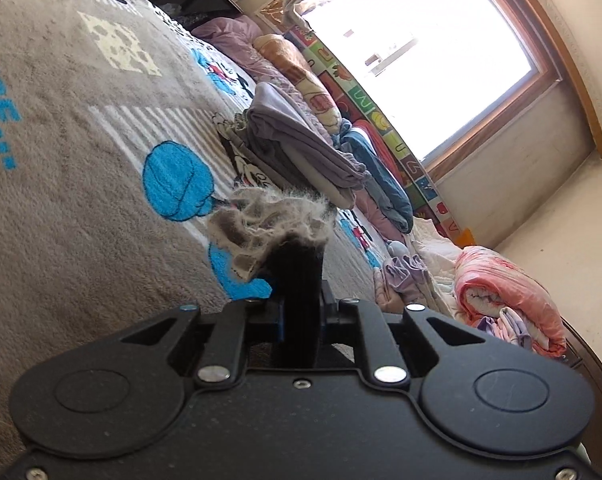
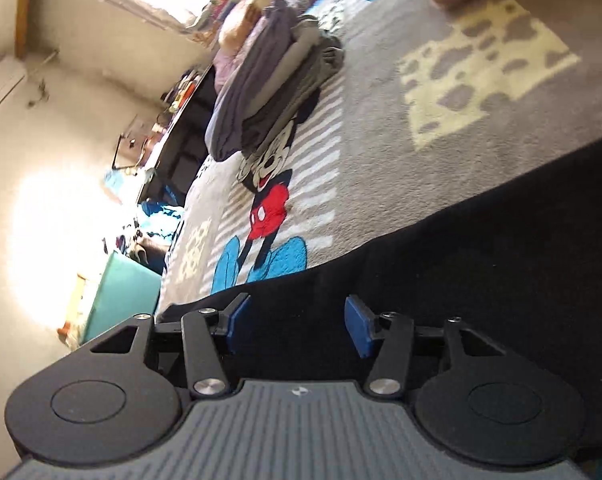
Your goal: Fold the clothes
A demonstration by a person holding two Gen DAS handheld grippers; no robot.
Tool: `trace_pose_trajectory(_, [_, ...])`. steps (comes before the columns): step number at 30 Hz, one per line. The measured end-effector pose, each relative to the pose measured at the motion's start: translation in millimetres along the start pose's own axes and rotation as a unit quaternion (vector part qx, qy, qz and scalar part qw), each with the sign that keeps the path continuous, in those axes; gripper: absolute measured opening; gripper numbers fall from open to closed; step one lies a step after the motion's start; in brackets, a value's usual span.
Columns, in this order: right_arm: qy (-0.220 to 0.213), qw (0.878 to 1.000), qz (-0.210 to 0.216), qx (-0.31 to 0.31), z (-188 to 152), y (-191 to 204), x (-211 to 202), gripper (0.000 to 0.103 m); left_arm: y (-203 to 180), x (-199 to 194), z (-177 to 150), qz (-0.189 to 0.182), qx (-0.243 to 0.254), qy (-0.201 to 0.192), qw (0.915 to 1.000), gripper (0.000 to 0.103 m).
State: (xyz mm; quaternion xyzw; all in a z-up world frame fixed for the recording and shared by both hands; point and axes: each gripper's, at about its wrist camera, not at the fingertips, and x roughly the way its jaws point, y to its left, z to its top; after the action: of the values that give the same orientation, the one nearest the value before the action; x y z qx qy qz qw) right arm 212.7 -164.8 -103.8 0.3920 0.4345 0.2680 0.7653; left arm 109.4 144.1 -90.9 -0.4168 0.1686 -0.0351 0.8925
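Observation:
In the left wrist view my left gripper (image 1: 299,304) is shut on a black garment (image 1: 297,276). A narrow fold of it sticks up between the jaws, and its fuzzy grey lining (image 1: 269,224) frays out at the top. My right gripper (image 2: 297,324) is open, its blue pads (image 2: 359,330) spread wide just above the same black garment (image 2: 481,280), which lies flat across the grey cartoon-mouse blanket (image 2: 421,140). Nothing sits between the right pads. A stack of folded grey and purple clothes (image 1: 301,148) (image 2: 269,80) rests farther along the blanket (image 1: 81,100).
Loose clothes, a blue garment (image 1: 381,176) and a rolled pink quilt (image 1: 509,292) lie along the window side. A colourful letter mat (image 1: 381,120) stands below the bright window (image 1: 421,40). A teal box (image 2: 121,300) and a dark shelf (image 2: 185,140) stand beside the bed.

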Motion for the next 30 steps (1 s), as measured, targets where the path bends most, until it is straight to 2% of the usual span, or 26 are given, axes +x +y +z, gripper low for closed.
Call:
trace_pose_trajectory(2, [0.010, 1.000, 0.001, 0.007, 14, -1, -5, 0.059, 2, 1, 2, -0.011, -0.008, 0.000, 0.9999, 0.011])
trace_pose_trajectory(5, [0.027, 0.999, -0.021, -0.012, 33, -2, -10, 0.066, -1, 0, 5, -0.026, -0.004, -0.002, 0.9996, 0.011])
trace_pose_trajectory(8, [0.058, 0.997, -0.042, -0.013, 42, -12, -2, 0.066, -12, -1, 7, -0.052, 0.013, -0.007, 0.9985, 0.011])
trace_pose_trajectory(10, [0.065, 0.997, -0.040, -0.016, 41, -17, 3, 0.066, -21, -1, 7, -0.069, 0.030, -0.008, 0.9972, 0.011])
trace_pose_trajectory(15, [0.039, 0.999, -0.003, 0.036, 41, -32, -6, 0.068, -41, -6, 3, -0.108, 0.059, -0.008, 0.9924, 0.011])
trace_pose_trajectory(21, [0.000, 0.996, 0.051, 0.072, 40, -44, -41, 0.069, -70, -6, -5, -0.124, 0.098, -0.006, 0.9874, 0.011])
trace_pose_trajectory(26, [-0.051, 0.992, 0.088, 0.071, 32, -67, -109, 0.070, -98, -2, -17, -0.128, 0.127, 0.003, 0.9836, 0.011])
trace_pose_trajectory(30, [-0.109, 0.985, 0.112, 0.076, 18, -101, -163, 0.071, -135, 6, -40, -0.123, 0.197, 0.021, 0.9725, 0.011])
